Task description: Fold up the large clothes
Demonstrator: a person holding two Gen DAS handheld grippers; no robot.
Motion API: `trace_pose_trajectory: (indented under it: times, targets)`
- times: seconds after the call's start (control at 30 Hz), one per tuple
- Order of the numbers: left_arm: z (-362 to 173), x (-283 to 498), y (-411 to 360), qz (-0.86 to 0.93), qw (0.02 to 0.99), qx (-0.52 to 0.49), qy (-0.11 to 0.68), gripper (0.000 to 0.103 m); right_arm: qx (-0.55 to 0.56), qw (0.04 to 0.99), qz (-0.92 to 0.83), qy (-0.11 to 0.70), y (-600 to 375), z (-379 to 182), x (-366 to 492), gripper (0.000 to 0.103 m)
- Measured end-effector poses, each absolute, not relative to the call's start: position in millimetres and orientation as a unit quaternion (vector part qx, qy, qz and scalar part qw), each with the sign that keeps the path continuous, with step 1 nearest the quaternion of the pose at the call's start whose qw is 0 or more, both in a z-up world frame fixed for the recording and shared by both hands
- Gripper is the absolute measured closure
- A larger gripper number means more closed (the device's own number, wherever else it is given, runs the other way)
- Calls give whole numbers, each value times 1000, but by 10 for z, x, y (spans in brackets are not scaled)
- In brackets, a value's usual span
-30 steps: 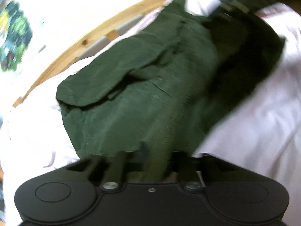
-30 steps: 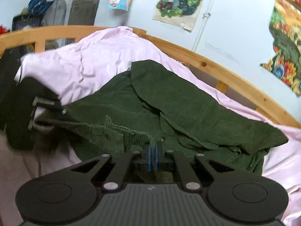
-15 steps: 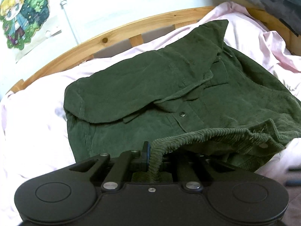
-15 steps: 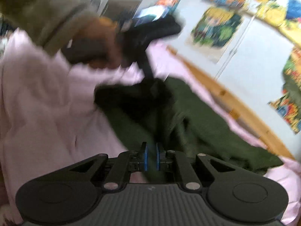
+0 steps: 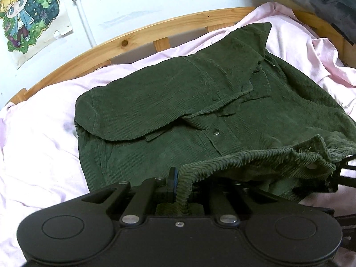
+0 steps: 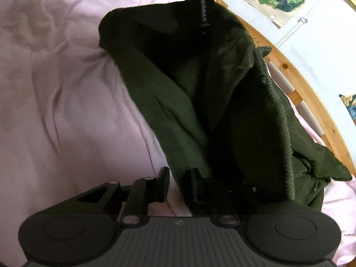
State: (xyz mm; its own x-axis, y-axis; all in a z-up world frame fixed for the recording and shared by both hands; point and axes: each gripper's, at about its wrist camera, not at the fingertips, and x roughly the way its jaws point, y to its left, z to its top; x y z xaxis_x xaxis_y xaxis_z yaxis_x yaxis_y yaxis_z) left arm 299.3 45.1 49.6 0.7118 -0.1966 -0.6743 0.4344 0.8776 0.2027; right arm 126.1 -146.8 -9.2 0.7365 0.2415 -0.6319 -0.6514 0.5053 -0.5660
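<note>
Two views: left wrist, then right.
Left gripper: clamped on the hem of the green jacket, lifting it to fold; the jacket lies on the pink sheet.
Right gripper: jaws opening, an edge of the jacket loose between them, probably letting go.

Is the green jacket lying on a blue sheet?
No, the green jacket lies on a pink sheet.

Open bedding on the near side, rail at the back

Bare pink sheet beside the green corduroy jacket gives passage; the wooden bed rail blocks behind.
</note>
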Motion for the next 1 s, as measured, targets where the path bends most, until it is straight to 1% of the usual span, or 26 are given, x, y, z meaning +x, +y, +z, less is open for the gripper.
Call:
trace_pose_trajectory:
  times: [0.1, 0.2, 0.4, 0.5, 0.57, 0.6, 0.73, 0.8, 0.9, 0.93, 0.97, 1.0]
  targets:
    - [496, 2995, 455, -172, 908, 175, 338, 99, -437, 831, 254, 233, -1474, -140, 1251, 69]
    - [496, 2993, 446, -170, 909, 174, 339, 99, -453, 832, 234, 218, -1441, -188, 1273, 68]
    - [496, 2987, 442, -169, 909, 172, 340, 99, -474, 824, 237, 201, -1471, -244, 1245, 69]
    - [488, 2980, 453, -171, 909, 170, 341, 99, -509, 811, 224, 182, -1522, -312, 1210, 69]
    - [472, 2976, 456, -174, 908, 169, 341, 99, -502, 820, 214, 172, -1561, -300, 1251, 93]
    - [465, 2981, 464, -174, 908, 169, 343, 98, -490, 830, 211, 165, -1572, -261, 1264, 98]
    - [451, 2970, 502, -179, 907, 165, 344, 98, -441, 858, 231, 127, -1668, 110, 1187, 98]
    - [452, 2964, 547, -184, 907, 155, 345, 96, -412, 875, 227, 115, -1742, 321, 1198, 99]
    - [463, 2918, 651, -200, 909, 130, 341, 78, -351, 903, 217, 115, -1880, 664, 1304, 99]
    - [471, 2879, 677, -208, 910, 126, 336, 66, -336, 909, 216, 118, -1906, 750, 1349, 99]
    - [479, 2820, 699, -221, 910, 125, 329, 50, -320, 915, 214, 120, -1927, 836, 1394, 99]
    - [481, 2761, 704, -229, 910, 126, 321, 45, -306, 920, 213, 123, -1941, 909, 1441, 99]
